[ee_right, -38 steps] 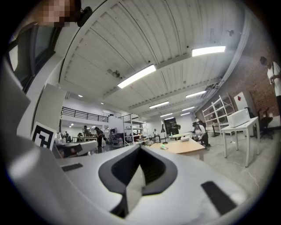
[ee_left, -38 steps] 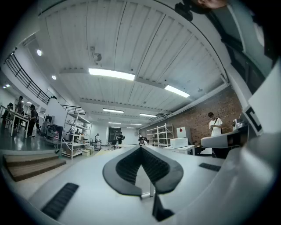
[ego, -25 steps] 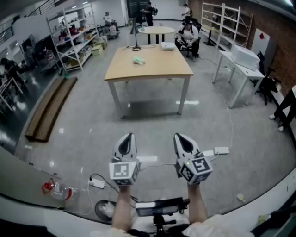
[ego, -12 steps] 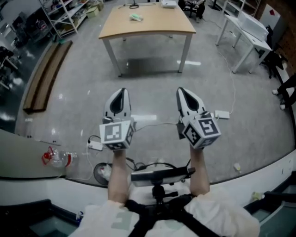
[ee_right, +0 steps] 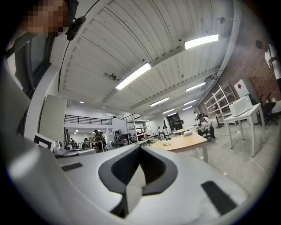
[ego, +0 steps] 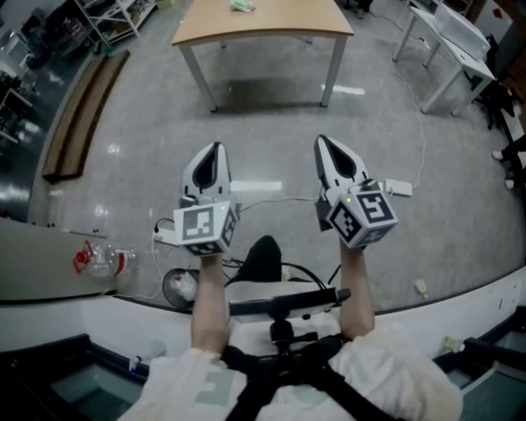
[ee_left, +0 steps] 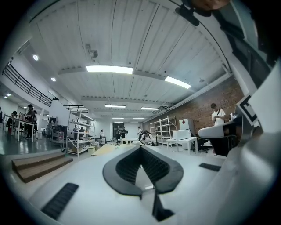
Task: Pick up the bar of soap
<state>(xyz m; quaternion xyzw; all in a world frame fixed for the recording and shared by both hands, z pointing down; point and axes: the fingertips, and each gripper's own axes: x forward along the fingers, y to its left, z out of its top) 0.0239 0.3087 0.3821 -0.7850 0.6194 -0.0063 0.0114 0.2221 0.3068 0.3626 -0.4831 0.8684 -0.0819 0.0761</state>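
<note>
The bar of soap [ego: 241, 5] is a small pale green lump on the wooden table [ego: 263, 26] at the top edge of the head view, far beyond both grippers. It also shows as a speck [ee_right: 166, 143] on that table [ee_right: 184, 143] in the right gripper view. My left gripper [ego: 212, 149] and right gripper [ego: 323, 141] are held side by side over the grey floor, pointing level toward the table. Both are shut with nothing between their jaws. The left gripper [ee_left: 140, 147] and right gripper [ee_right: 140, 146] show their dark pads meeting at the tip.
White tables [ego: 460, 33] stand at the right and long wooden planks [ego: 78, 123] lie on the floor at the left. A power strip [ego: 399, 187] with cables and a plastic bottle [ego: 99, 259] lie near me. Shelving [ee_left: 79, 136] and people stand far off.
The head view has tipped further down, so the table has slid to the top edge. Both grippers have moved a little forward and stay shut.
</note>
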